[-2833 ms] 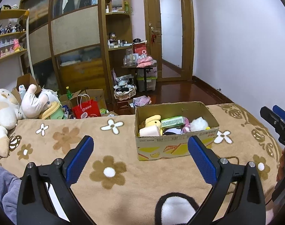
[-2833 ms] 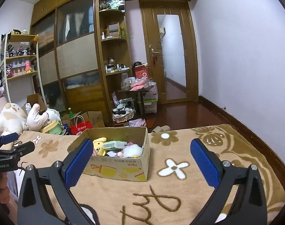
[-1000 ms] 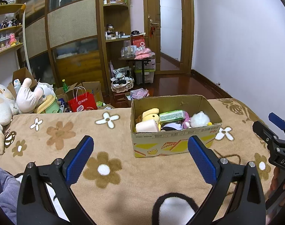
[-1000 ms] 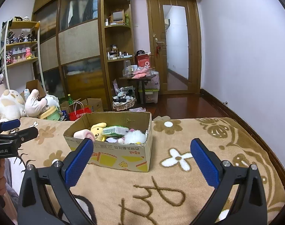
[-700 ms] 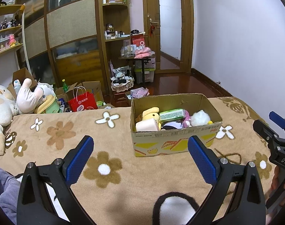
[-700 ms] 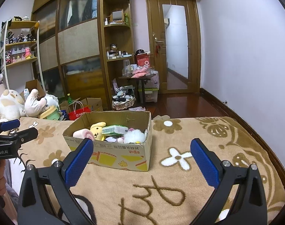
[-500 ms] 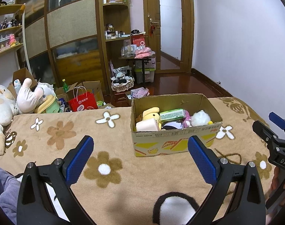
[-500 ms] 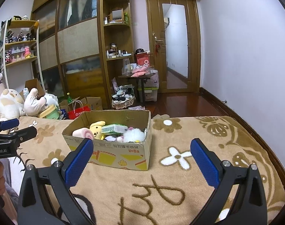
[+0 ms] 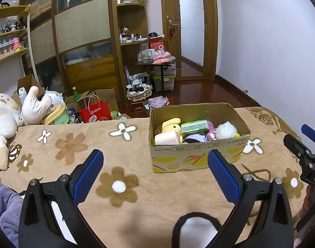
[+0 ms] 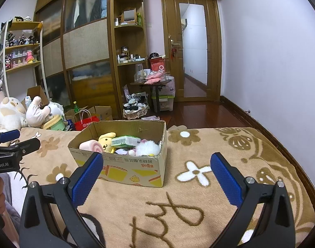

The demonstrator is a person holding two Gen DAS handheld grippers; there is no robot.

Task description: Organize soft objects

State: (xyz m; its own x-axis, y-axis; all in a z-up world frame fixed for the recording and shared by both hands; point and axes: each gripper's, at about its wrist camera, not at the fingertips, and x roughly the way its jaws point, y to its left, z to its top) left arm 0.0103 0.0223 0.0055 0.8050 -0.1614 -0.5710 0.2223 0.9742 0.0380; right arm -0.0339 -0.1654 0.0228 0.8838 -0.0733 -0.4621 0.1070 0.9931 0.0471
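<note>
A cardboard box (image 9: 198, 155) (image 10: 136, 171) sits on a beige flowered blanket. It holds soft things: a yellow plush (image 9: 171, 125) (image 10: 107, 140), a pink roll (image 9: 167, 138) (image 10: 88, 145), a green tissue pack (image 9: 195, 125) (image 10: 125, 141) and a white fluffy ball (image 9: 225, 129) (image 10: 147, 147). My left gripper (image 9: 155, 172) stands open and empty, just short of the box. My right gripper (image 10: 156, 175) is also open and empty, with the box ahead to its left. Each gripper shows at the edge of the other's view.
Large plush toys (image 9: 6, 119) (image 10: 10, 113) lie at the blanket's far left. Beyond the bed edge stand a red bag (image 9: 95, 113), open cartons, a wardrobe with shelves, a small table (image 10: 153, 82) and a door. A white wall runs along the right.
Both views have drifted slightly; the box sits a little nearer and more central than 2.8 s ago. Both grippers have stayed open and empty.
</note>
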